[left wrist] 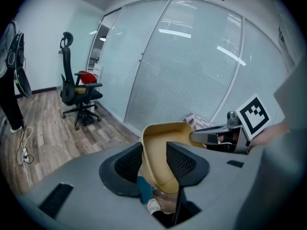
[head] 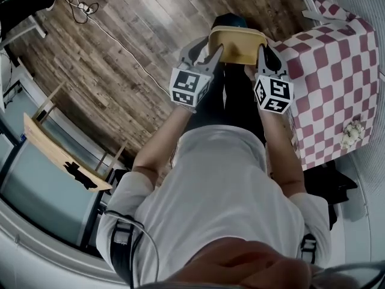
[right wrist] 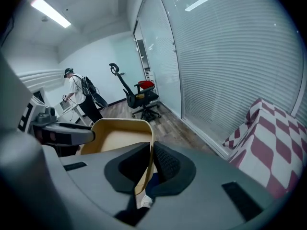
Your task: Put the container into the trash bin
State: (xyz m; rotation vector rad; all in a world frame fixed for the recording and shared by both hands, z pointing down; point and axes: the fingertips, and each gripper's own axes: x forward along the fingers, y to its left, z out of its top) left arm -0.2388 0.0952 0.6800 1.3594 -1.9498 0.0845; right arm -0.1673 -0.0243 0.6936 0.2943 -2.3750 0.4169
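A person holds a tan, rounded-corner plastic container (head: pixel 237 46) out in front of the body, above a wood-plank floor (head: pixel 120 53) and clamped between two handheld grippers. The left gripper (left wrist: pixel 154 163) pinches the container's left wall, one ribbed black pad inside the tub and the other outside, with the wall passing straight between them. The right gripper (right wrist: pixel 151 163) grips the opposite wall the same way, its pads nearly together on the thin plastic. The container sits open side up between the two marker cubes, and its inside shows only bare tan surface. Just to the person's right stands a table draped in a red-and-white checked cloth (head: pixel 337 83) — a small pale object (head: pixel 352 131) lies on it.
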